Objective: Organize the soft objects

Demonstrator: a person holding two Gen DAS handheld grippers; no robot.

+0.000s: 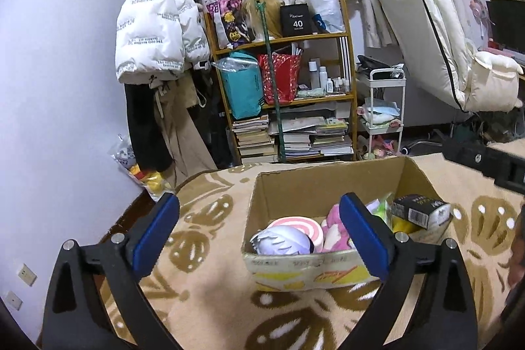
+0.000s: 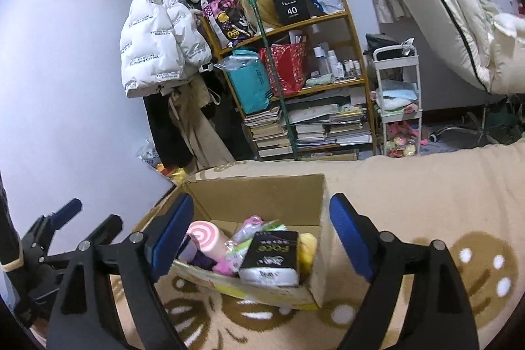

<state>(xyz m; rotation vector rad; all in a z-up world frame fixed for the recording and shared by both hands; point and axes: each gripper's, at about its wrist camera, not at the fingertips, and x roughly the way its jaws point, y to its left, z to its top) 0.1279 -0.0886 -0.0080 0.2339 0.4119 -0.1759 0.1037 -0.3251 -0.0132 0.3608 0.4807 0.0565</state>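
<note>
Both my left hand-held gripper [image 1: 259,228] and right hand-held gripper [image 2: 259,230] hang released, empty, above the box [image 2: 259,195]. Soft toys [image 1: 300,230] lie inside it. Judged: choosing stage; next, pick one.

- Cardboard box [image 2: 262,195]: one.
- Pink swirl roll cushion [image 2: 205,236]: one.
- Black-wrapped tissue pack [image 2: 274,255]: one.
- Yellow plush [image 2: 310,248]: one.
- Grippers: two, left gripper [image 1: 259,235], right gripper [image 2: 257,238].

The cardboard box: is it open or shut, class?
Open. The cardboard box has no flaps over its top; the pink swirl cushion shows inside.
</note>
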